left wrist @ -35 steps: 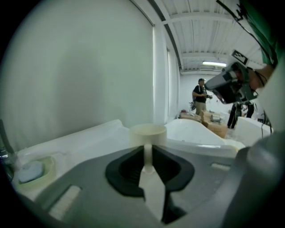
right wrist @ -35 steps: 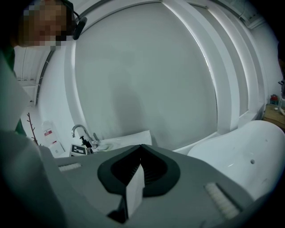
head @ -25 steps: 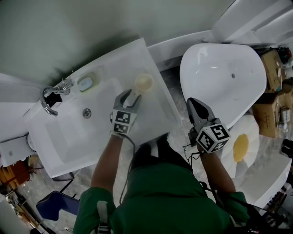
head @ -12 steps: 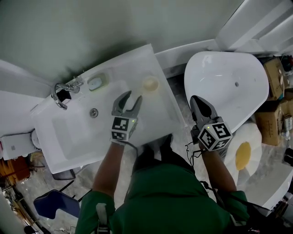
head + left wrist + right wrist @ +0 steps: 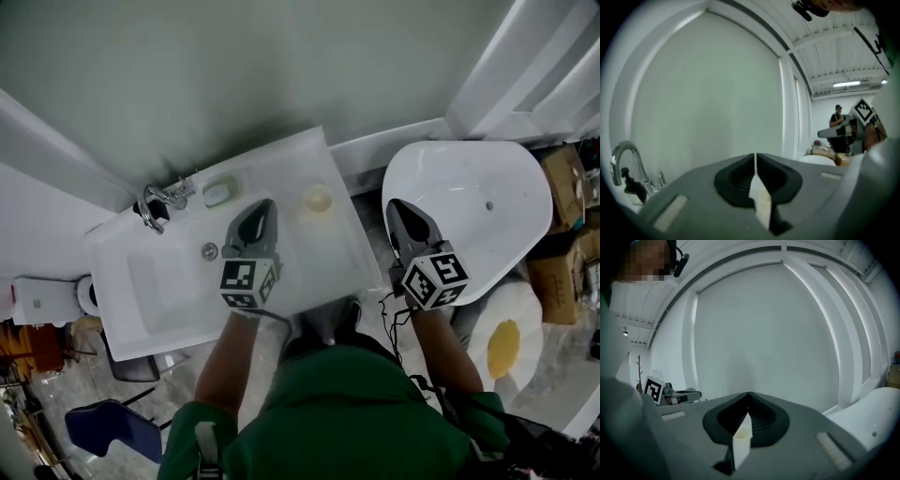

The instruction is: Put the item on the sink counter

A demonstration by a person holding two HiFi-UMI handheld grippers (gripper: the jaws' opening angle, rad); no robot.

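A small round cream item (image 5: pixel 317 199) sits on the white sink counter (image 5: pixel 328 253), near its back right corner. My left gripper (image 5: pixel 269 202) hangs over the counter, left of the item and apart from it. Its jaws have just been closing and now meet with nothing between them, as the left gripper view (image 5: pixel 755 155) shows. My right gripper (image 5: pixel 395 202) is shut and empty over the gap between counter and white tub (image 5: pixel 487 234). In the right gripper view (image 5: pixel 748 394) its jaws point at the pale wall.
A chrome faucet (image 5: pixel 159 202) and a soap dish (image 5: pixel 220 192) stand at the counter's back, with the drain (image 5: pixel 209 250) in the basin. Cardboard boxes (image 5: pixel 567 187) lie right of the tub. A blue chair (image 5: pixel 112 427) stands at the lower left. A person (image 5: pixel 838 124) stands far off.
My left gripper has drawn back from the cream item, risen, and gone from wide open to shut. The right gripper has also risen. The item stays on the counter.
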